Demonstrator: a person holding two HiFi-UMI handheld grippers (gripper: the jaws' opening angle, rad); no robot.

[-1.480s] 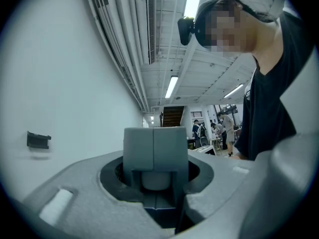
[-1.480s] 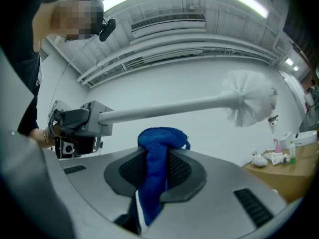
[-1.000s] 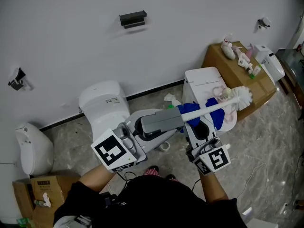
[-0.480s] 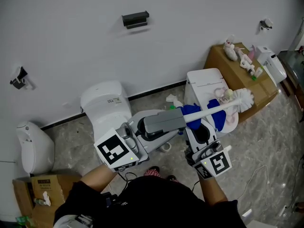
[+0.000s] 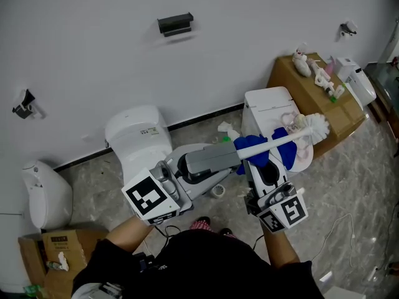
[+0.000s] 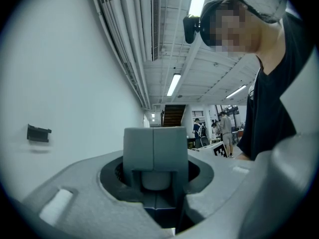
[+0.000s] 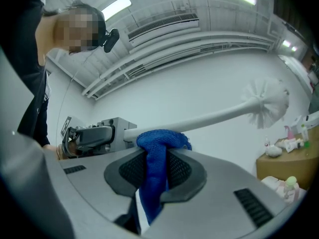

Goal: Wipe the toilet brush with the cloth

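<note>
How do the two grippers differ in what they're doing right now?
The left gripper is clamped on the handle end of the white toilet brush, holding it out; the right gripper pinches a blue cloth. The left one's load is a stiff stick; the right one's cloth drapes over that handle. Both are shut on something.

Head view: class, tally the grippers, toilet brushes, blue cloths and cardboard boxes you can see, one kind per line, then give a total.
Grippers: 2, left gripper and right gripper
Toilet brush: 1
Blue cloth: 1
Cardboard boxes: 2, right box and lower-left box
Total: 6
</note>
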